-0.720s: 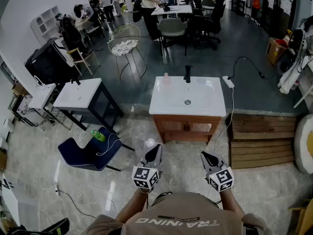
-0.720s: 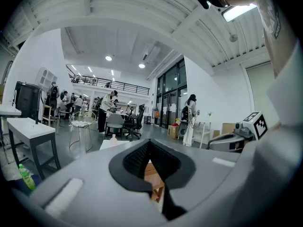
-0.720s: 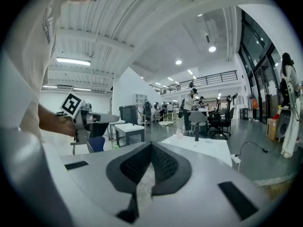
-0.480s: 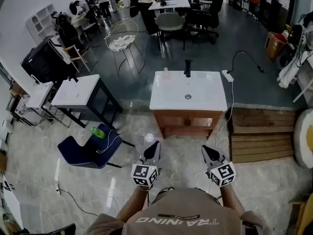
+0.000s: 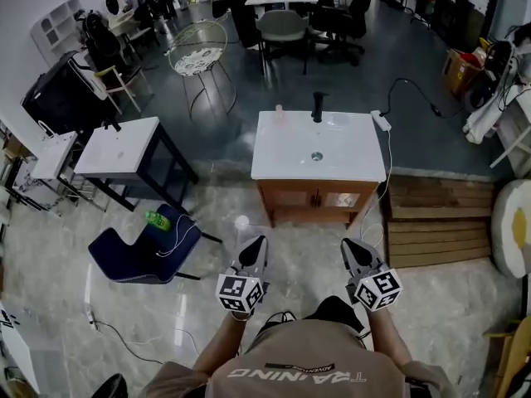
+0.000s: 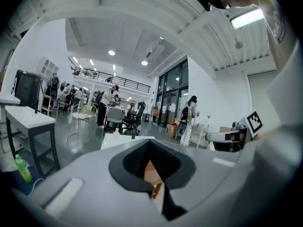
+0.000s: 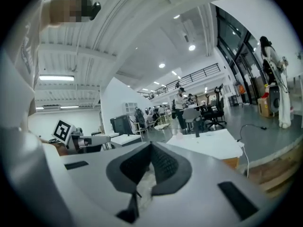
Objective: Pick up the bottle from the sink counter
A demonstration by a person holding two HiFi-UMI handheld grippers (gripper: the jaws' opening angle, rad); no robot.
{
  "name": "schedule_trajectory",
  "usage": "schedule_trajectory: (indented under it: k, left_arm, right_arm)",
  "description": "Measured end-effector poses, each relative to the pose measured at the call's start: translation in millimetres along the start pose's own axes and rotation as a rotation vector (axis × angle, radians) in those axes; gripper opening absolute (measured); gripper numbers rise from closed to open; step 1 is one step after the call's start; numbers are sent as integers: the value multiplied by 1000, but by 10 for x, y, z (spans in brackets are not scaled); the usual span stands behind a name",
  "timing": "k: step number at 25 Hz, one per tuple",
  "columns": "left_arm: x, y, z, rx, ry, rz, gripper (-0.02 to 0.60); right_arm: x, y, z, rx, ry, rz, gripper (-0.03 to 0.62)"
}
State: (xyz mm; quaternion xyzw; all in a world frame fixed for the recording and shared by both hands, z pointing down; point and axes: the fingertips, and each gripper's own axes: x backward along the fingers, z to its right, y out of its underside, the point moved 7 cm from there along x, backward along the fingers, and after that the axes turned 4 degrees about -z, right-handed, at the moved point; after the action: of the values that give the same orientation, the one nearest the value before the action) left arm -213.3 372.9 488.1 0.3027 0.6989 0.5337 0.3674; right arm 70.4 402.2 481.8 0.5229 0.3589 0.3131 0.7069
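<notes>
A small pale bottle (image 5: 280,114) stands at the back left of the white sink counter (image 5: 340,162), beside the black faucet (image 5: 316,104). Both grippers are held low in front of me, well short of the counter, over the marble floor. My left gripper (image 5: 259,242) is shut with nothing in it, and so is my right gripper (image 5: 348,245). In the left gripper view the bottle (image 6: 116,133) shows far off, just above the shut left gripper (image 6: 150,142). The right gripper view has the bottle (image 7: 180,134) and the counter (image 7: 213,143) beyond the shut right gripper (image 7: 151,146).
A blue chair (image 5: 133,257) with a green bottle (image 5: 157,220) and cables sits left of my path. A white table (image 5: 116,148) stands further left. A wooden pallet (image 5: 436,226) lies right of the counter, and a power strip (image 5: 381,120) rests on its back right corner.
The sink counter has come slightly nearer and larger in the head view as I walk toward it. Both grippers keep their place in front of me and stay shut.
</notes>
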Motion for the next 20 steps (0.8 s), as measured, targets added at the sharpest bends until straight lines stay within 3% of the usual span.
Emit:
schedule_trajectory:
  k: [2, 7, 12, 17, 20]
  left_arm:
    - [-52, 23, 20, 24, 0, 4, 8]
    - [-324, -98, -44, -30, -46, -21, 8]
    - [-695, -357, -8, -63, -70, -17, 8]
    - [-998, -353, 137, -64, -102, -46, 8]
    - [-1101, -289, 184, -61, -186, -53, 8]
  right_arm:
    - [-36, 13, 94, -7, 9, -11, 6]
    - [-204, -58, 351, 28, -11, -32, 8]
    - [-429, -139, 740, -9, -58, -22, 8]
    - [-606, -199, 1033, 69, -104, -30, 8]
    - [-763, -140, 1199, 159, -125, -75, 8]
